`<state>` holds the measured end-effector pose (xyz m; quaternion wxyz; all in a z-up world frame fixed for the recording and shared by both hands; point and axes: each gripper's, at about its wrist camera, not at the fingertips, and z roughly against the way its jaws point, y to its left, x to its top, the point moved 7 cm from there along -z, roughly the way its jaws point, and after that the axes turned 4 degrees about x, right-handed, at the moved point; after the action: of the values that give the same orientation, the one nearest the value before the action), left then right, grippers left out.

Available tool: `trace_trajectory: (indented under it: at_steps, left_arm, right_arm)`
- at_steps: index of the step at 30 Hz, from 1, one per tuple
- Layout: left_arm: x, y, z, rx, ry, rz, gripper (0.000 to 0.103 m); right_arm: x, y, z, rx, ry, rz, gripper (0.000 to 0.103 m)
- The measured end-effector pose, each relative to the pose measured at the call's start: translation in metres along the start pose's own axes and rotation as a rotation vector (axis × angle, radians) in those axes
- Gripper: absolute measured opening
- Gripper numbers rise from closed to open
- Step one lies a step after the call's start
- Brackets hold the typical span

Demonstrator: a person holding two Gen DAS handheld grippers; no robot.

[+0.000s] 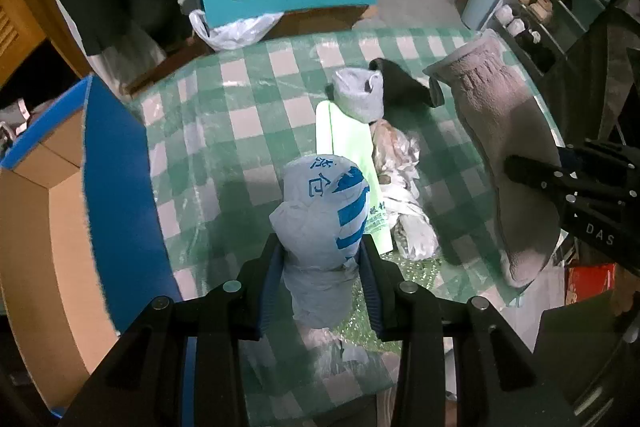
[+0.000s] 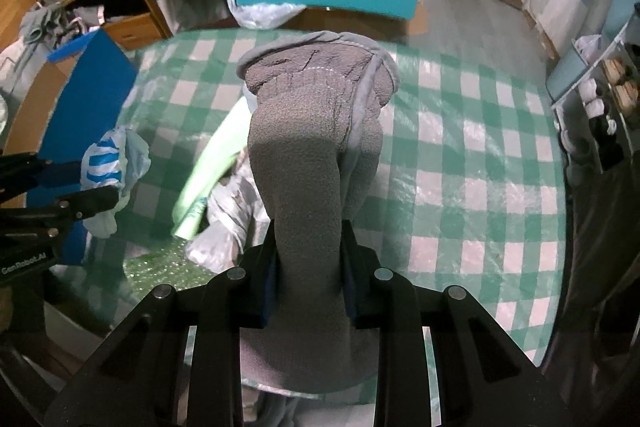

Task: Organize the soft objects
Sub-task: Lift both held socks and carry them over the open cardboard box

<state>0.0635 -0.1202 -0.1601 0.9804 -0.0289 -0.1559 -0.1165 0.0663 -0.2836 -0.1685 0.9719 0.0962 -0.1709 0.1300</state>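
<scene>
My black left fingers (image 1: 276, 267) are showing blue pads and gripping a pale grey bag (image 1: 320, 223) printed with blue stripes. My right ones are holding a grey-brown fleece sock (image 2: 308, 163). The counter (image 2: 480, 147) is wearing green-and-white checks; a light green sheet (image 1: 344, 147) is lying there beside a blue box (image 1: 116, 163).

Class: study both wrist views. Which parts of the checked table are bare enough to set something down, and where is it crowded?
Bare cloth lies right of the held grey sock, toward the shoe rack, and between the blue box flap and the light green bag. The middle is crowded: folded grey sock, dark sock, crumpled plastic bags.
</scene>
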Motion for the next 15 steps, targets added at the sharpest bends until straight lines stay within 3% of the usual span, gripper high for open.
trace_trajectory:
  at_steps: [15]
  left_arm:
    - [0.001,0.017,0.052,0.037,-0.106,-0.008,0.038]
  right_arm:
    - [0.021,0.034,0.050,0.034,-0.115,0.068,0.025]
